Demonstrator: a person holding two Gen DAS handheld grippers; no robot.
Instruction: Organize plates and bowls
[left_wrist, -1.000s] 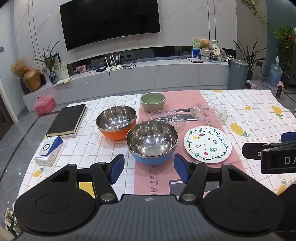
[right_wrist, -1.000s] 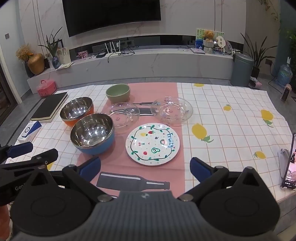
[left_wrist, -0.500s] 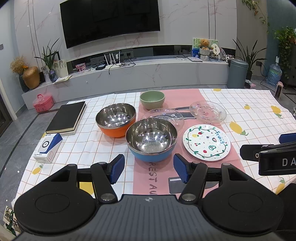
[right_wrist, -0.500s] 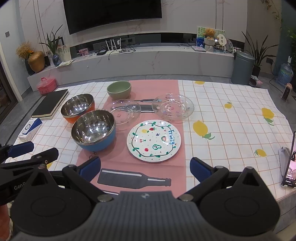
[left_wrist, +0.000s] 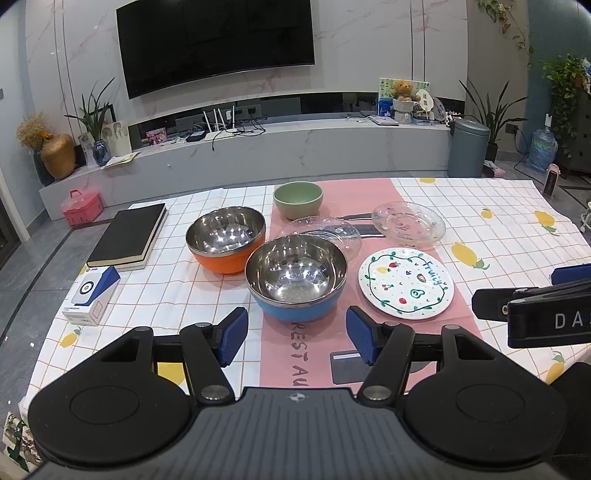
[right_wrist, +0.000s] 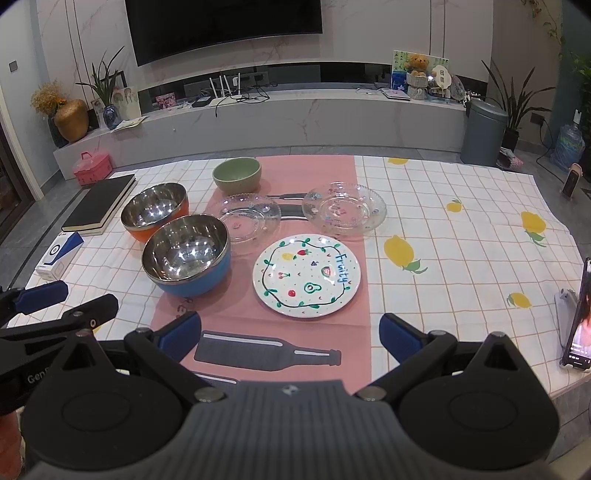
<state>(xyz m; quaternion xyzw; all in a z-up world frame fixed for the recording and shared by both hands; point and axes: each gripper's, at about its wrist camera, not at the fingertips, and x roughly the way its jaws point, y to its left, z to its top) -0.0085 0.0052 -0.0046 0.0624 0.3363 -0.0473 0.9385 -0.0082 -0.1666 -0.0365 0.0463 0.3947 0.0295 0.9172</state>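
Left wrist | left tool (left_wrist: 295, 334) wide open, empty, closer to blue bowl (left_wrist: 297, 280) | right tool (right_wrist: 290, 336) likewise

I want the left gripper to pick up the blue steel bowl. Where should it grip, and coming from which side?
Grip the near rim of the blue steel bowl, one finger inside and one outside, coming down from the camera side. It stands upright and empty, straight ahead of the open left gripper, and looks wider than the jaw gap, so spanning it seems unlikely. The far rim crowds a clear glass plate.
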